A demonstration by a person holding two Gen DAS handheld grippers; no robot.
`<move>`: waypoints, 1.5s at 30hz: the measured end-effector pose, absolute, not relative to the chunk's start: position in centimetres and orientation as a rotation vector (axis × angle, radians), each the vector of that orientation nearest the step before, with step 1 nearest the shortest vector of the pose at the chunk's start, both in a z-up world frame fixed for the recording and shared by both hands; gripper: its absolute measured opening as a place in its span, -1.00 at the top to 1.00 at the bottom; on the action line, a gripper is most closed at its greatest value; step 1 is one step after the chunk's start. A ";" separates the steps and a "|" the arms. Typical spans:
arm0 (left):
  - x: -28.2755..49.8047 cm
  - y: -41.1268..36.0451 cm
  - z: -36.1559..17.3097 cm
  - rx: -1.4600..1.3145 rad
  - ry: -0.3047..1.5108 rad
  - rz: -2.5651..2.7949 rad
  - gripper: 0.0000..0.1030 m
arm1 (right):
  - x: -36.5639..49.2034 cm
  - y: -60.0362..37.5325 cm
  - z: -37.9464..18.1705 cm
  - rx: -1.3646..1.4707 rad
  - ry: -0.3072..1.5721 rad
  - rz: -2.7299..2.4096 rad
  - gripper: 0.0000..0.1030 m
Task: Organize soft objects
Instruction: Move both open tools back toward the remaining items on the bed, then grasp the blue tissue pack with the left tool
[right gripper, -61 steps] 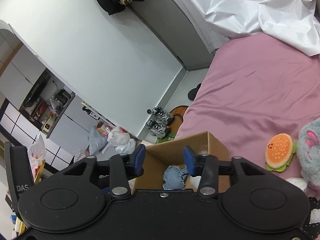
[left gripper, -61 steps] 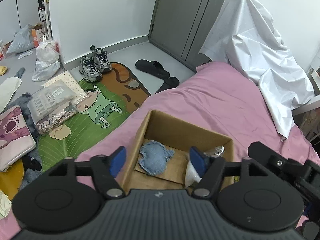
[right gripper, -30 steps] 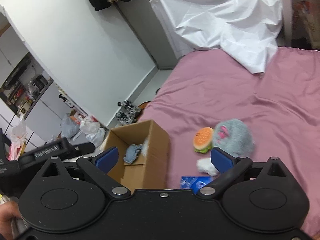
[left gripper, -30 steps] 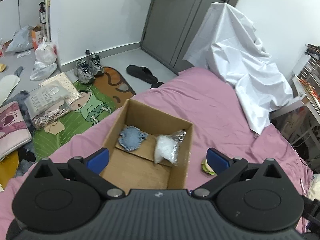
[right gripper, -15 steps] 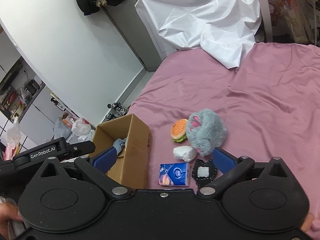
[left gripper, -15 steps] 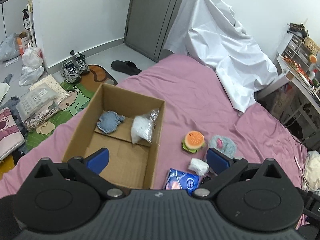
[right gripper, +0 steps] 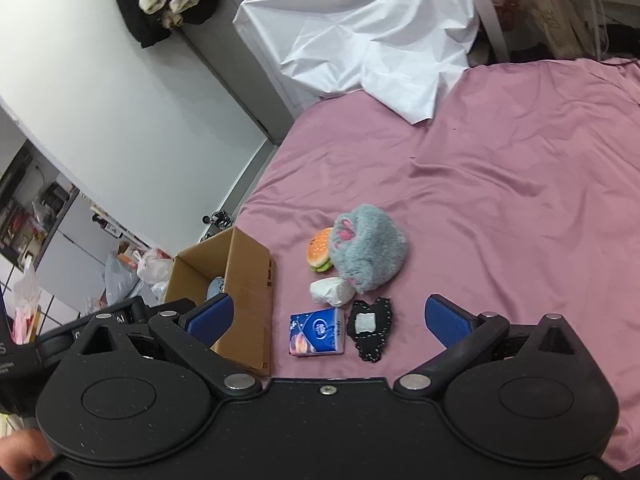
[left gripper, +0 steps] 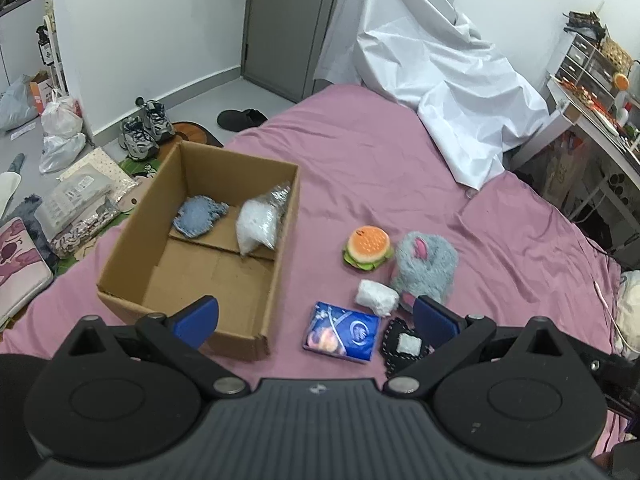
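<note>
An open cardboard box [left gripper: 124, 236] [right gripper: 248, 280] sits on the pink bed. It holds a blue denim plush [left gripper: 200, 216] and a clear bag of white filling [left gripper: 260, 220]. To its right lie a burger plush [left gripper: 366, 246] [right gripper: 318, 254], a grey furry plush [left gripper: 426, 266] [right gripper: 368, 250], a white wrapped bundle [left gripper: 376, 298] [right gripper: 332, 292], a blue tissue pack [left gripper: 342, 330] [right gripper: 318, 330] and a black pouch [left gripper: 402, 346] [right gripper: 370, 332]. My left gripper [left gripper: 316, 318] and right gripper [right gripper: 328, 318] are both open and empty, held above these items.
A white sheet [left gripper: 432, 64] [right gripper: 360, 32] drapes over furniture at the head of the bed. Shoes [left gripper: 146, 128], slippers, bags and a mat lie on the floor to the left. A desk with shelves [left gripper: 592, 96] stands at the right.
Both grippers have opened wide and pulled back and up from the box. The plush toys, the tissue pack and the pouch have come into view to the right of the box.
</note>
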State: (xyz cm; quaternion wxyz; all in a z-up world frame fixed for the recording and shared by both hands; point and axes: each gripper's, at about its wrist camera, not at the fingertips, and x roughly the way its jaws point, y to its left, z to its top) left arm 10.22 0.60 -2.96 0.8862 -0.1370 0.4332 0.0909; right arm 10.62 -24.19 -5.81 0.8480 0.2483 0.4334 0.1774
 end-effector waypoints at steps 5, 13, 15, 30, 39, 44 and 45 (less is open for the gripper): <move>10.2 -0.6 -3.6 -0.274 0.916 0.189 -0.99 | 10.8 -25.4 -6.6 0.556 0.944 0.348 -1.00; 10.5 -1.9 -4.5 -0.254 0.937 0.183 -0.99 | 11.1 -26.2 -7.1 0.590 0.965 0.331 -1.00; 10.6 -2.0 -4.7 -0.261 0.937 0.184 -0.99 | 11.2 -26.2 -7.2 0.600 0.971 0.320 -1.00; 11.7 -2.1 -6.0 -0.282 0.945 0.155 -0.97 | 11.8 -26.7 -8.1 0.655 1.005 0.254 -0.99; 12.1 -2.3 -6.9 -0.320 0.924 0.138 -0.88 | 11.7 -28.1 -9.5 0.732 1.032 0.236 -0.78; 12.8 -2.5 -8.4 -0.336 0.956 0.132 -0.56 | 12.5 -27.4 -10.9 0.771 1.080 0.265 -0.49; 13.0 -2.6 -8.7 -0.337 0.965 0.131 -0.53 | 12.7 -27.3 -11.3 0.782 1.093 0.266 -0.47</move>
